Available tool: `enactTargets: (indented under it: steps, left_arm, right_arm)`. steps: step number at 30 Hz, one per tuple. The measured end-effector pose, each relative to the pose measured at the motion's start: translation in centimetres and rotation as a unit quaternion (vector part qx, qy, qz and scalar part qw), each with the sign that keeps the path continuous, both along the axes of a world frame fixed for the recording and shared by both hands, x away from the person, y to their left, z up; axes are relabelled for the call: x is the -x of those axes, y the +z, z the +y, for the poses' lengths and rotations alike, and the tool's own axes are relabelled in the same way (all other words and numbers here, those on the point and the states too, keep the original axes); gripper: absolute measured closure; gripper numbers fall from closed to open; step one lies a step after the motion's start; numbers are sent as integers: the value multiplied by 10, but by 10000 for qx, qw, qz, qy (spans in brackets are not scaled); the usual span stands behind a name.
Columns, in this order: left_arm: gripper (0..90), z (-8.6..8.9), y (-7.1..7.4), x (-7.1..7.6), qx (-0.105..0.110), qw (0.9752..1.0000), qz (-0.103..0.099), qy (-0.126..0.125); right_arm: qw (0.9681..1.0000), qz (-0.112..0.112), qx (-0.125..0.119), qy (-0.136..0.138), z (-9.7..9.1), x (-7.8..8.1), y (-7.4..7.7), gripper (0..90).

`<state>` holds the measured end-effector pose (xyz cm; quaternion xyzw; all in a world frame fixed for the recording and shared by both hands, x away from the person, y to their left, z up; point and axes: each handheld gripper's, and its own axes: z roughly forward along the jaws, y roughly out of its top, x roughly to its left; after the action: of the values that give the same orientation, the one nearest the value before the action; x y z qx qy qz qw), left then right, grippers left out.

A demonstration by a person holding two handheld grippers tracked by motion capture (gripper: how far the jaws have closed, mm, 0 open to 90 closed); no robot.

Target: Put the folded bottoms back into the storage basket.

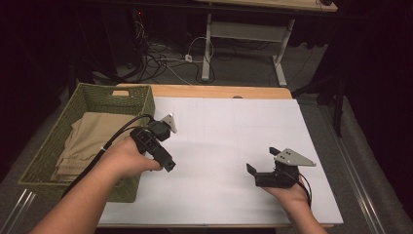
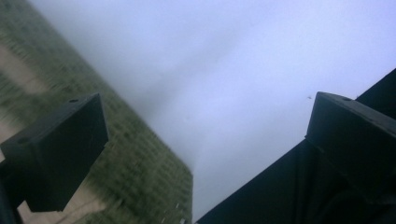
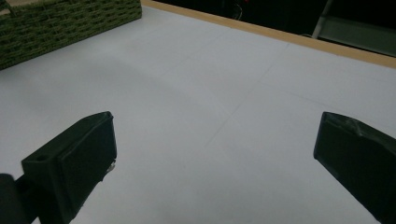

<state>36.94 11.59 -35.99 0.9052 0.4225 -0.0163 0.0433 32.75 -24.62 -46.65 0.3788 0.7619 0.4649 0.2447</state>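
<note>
Jaws apart, the left tool [image 1: 160, 146] hovers just beside the green basket [image 1: 127, 100] of folded beige cloth [image 1: 90, 141], best approached squarely; the right tool [image 1: 265, 168] waits spread over the white surface [image 1: 229, 131].

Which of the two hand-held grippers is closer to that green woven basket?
The left. The left gripper hangs just beside the basket, near its right wall, jaws open. The right gripper sits far across the white table, near its right front, jaws also open.
</note>
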Motion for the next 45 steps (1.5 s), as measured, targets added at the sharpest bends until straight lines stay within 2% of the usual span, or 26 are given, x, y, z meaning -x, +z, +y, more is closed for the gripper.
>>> enactTargets:
  steps: [6, 14, 19, 22, 25, 27, 28, 30, 31, 33, 35, 37, 38, 40, 41, 42, 44, 45]
  left_arm:
    - [0, -15, -29, -7, -7, 10000, 51, -80]
    - [0, -34, -75, -5, 73, 9996, 123, -236]
    - [0, -37, -92, 2, 339, 9992, -39, -213]
    - [0, -37, -98, 8, 446, 9986, -196, -219]
    - [0, -33, -100, 13, 759, 9961, -427, -106]
    - [0, -29, -102, 16, 987, 9933, -594, -42]
    - [0, -27, -103, 18, 1112, 9912, -718, -23]
    - [0, -22, -105, 24, 1457, 9848, -948, 47]
    - [0, -20, -106, 27, 1623, 9810, -1064, 29]
    - [0, -16, -110, 34, 1798, 9740, -1378, -45]
    - [0, -12, -113, 40, 2029, 9661, -1598, -24]
    - [0, -6, -115, 47, 2215, 9560, -1924, 43]
    - [0, -2, -117, 50, 2365, 9500, -2036, 96]
    - [0, 5, -121, 55, 2616, 9376, -2282, 223]
    - [0, 8, -124, 57, 2737, 9303, -2427, 286]
    - [0, 11, -126, 60, 2842, 9245, -2518, 327]
    - [0, 17, -131, 65, 3057, 9109, -2743, 386]
    - [0, 20, -134, 67, 3135, 9056, -2826, 408]
  right_arm:
    - [10000, -36, 20, -3, -7, 8, -14, 1]
    - [9999, -86, 18, 124, -6, 13, -18, 1]
    - [9996, -56, 83, 246, -3, 15, -21, 0]
    - [9996, -96, 42, 250, -1, 16, -21, 1]
    - [9995, -68, 105, 294, 0, 16, -24, 1]
    - [9995, -46, 83, 294, 0, 15, -25, 1]
    - [9996, -57, 62, 285, 1, 15, -25, 1]
    - [9995, -77, 75, 305, 1, 16, -26, 1]
    - [9994, -69, 94, 324, 2, 16, -27, 1]
    - [9994, -74, 83, 319, 2, 16, -28, 1]
    - [9994, -162, 5, 302, 1, 16, -28, 1]
    - [9993, -215, -12, 315, 1, 18, -28, 1]
    - [9993, -214, -1, 316, 1, 18, -28, 1]
    - [9992, -243, -61, 307, 1, 20, -27, 1]
    - [9991, -277, -117, 293, 0, 21, -26, 1]
    - [9990, -317, -171, 276, 0, 22, -25, 1]
    - [9986, -410, -203, 266, -1, 25, -24, 1]
    - [9985, -445, -190, 273, -2, 26, -24, 1]
